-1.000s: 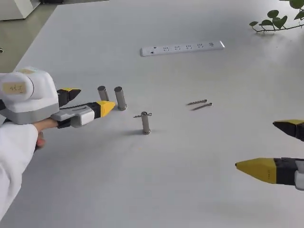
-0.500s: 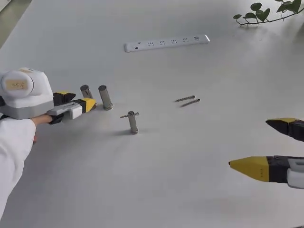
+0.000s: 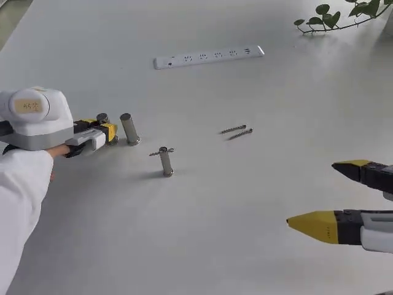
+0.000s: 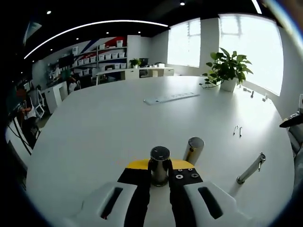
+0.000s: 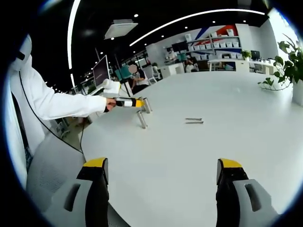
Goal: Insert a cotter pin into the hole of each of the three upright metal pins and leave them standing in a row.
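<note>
White table [image 3: 215,233] (potted plant [image 4: 226,71] on it) beside bright windows [image 4: 187,42], shelves [image 4: 102,53] on the far wall.

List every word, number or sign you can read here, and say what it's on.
Label on the white housing of the left tongs: printed characters, too blurred to read.
Power strip: small markings, too small to read.
Nothing else is legible.
</note>
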Tool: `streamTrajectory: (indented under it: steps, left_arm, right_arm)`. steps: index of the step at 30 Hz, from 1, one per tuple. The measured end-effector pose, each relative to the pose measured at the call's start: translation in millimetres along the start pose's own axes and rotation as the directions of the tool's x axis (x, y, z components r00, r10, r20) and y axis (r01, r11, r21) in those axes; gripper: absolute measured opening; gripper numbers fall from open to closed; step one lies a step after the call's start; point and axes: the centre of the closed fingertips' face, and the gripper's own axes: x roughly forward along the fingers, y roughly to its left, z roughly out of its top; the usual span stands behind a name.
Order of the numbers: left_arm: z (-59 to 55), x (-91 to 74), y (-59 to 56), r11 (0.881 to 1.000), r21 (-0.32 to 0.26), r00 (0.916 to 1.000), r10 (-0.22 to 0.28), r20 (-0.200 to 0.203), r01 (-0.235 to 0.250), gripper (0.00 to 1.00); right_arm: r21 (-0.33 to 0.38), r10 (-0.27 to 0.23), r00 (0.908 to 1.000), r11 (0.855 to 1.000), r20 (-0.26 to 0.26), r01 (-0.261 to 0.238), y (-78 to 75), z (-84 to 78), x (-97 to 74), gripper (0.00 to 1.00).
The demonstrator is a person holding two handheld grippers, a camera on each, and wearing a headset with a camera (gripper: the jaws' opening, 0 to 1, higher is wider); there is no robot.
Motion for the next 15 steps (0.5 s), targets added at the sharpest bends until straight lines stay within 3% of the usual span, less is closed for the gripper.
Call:
streamTrajectory:
  steps: [2, 4, 8, 15]
  left_arm:
    - [-0.3, -0.8, -0.7, 1.0, -0.014, 1.0, 0.005, 0.004, -0.005, 0.12]
    - [-0.3, -0.9, -0.3, 1.0, 0.023, 0.9999, 0.01, 0.004, -0.01, 0.12]
    - [-0.4, -1.3, 1.1, 1.0, 0.017, 0.9997, 0.024, -0.004, -0.024, 0.11]
    - [-0.4, -13.7, 3.9, 0.999, 0.03, 0.999, 0.024, -0.038, -0.023, 0.11]
  right_arm:
    - [0.0, 0.003, 1.0, 1.0, 0.004, -0.003, 0.5, 0.7, -0.1, 0.93]
    - [0.002, 0.005, 1.0, 1.0, 0.007, -0.006, 1.1, 1.2, -0.2, 0.93]
    - [-0.002, 0.009, 0.9999, 1.0, 0.013, -0.009, 2.2, 2.9, -1.0, 0.94]
    - [-0.012, 0.013, 0.9994, 1.0, 0.031, -0.013, 4.8, 9.0, -3.5, 0.94]
